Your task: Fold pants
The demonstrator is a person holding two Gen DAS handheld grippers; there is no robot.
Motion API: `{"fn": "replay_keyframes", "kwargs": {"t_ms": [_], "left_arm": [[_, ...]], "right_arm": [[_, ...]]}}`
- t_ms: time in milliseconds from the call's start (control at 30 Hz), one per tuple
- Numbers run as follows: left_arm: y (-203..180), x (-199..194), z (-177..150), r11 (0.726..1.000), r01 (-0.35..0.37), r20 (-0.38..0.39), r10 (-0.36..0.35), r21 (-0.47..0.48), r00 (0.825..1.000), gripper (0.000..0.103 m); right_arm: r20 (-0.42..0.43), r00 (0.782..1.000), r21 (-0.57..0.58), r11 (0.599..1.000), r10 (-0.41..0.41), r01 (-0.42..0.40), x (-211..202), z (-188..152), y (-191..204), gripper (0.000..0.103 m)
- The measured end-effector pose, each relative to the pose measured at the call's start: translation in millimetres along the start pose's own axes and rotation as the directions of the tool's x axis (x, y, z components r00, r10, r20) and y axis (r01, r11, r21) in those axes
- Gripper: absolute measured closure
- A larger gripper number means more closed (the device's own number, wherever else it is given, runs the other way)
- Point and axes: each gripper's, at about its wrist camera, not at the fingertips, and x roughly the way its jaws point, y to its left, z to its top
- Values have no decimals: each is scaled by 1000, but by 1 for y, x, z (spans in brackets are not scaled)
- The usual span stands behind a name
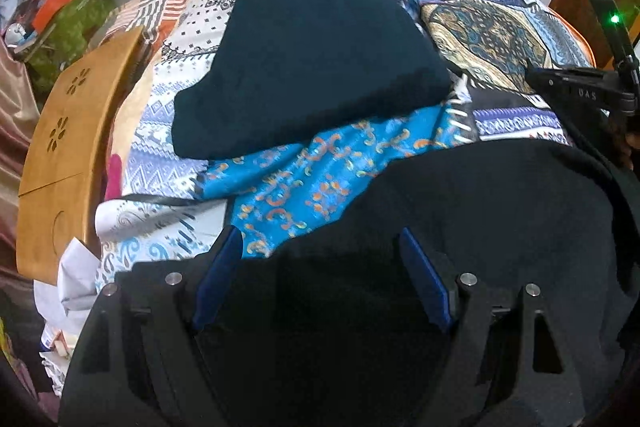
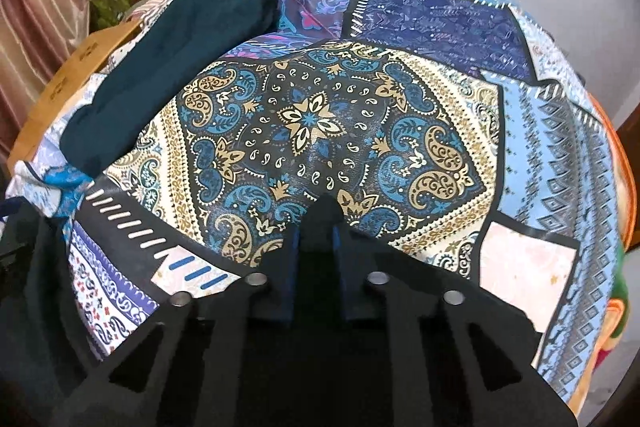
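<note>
Black fabric everywhere down at the near edge of the bed, so that's where the pants (image 1: 500, 227) are: bunched up along the near side of the patchwork bedspread (image 2: 400, 75), spreading toward the near-right corner in the left wrist view.

Left gripper (image 1: 320, 291) has its jaws spread wide, blue pads showing on both sides, and the black cloth sits right in the gap between them. The pads aren't pressing on anything that I can see, so it's open over the pants, not gripping.

Right gripper (image 2: 316, 251) is the opposite: its jaws are pulled nearly together, with a little peak of black pants fabric poking up between the blue pads. Looks pinched. It sits at the near edge of the big paisley medallion patch. In the left wrist view its black frame with a green light also peeks in from the right side.

Other stuff: a second dark teal folded garment (image 1: 304, 59) lies toward the far-left part of the bedspread, well apart from the pants. A wooden lap table (image 1: 68, 147) with flower cut-outs leans along the left edge of the bed. Beyond it there's a green bag (image 1: 76, 31) with clutter piled on top, against the white wall.
</note>
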Motion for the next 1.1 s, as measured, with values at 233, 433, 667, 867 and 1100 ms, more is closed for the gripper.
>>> {"fn": "replay_keyframes", "kwargs": {"t_ms": [233,433,667,867,1100], "left_arm": [[-30,-35,-8,996,-13,44,9,83,999,22],[-65,-56,-6,992,3,73,-12,130,997,22],[-135,-66,-13,969,52,45,-65,241,997,21],[-203,-71,-33,927,67,36,-87,368,996,21],[-238,-67,-46,914,122,9,-136,388,991,21]], "right_arm": [[150,988,77,997,20,-32,-79,-11,-17,96],[322,947,131,991,-9,-36,-190,-32,-46,96],[433,901,145,989,-38,-28,-268,-74,-77,96],[387,920,167,986,-58,-8,-268,-140,-87,96],[223,972,296,955,-66,-3,-225,-231,-102,96]]}}
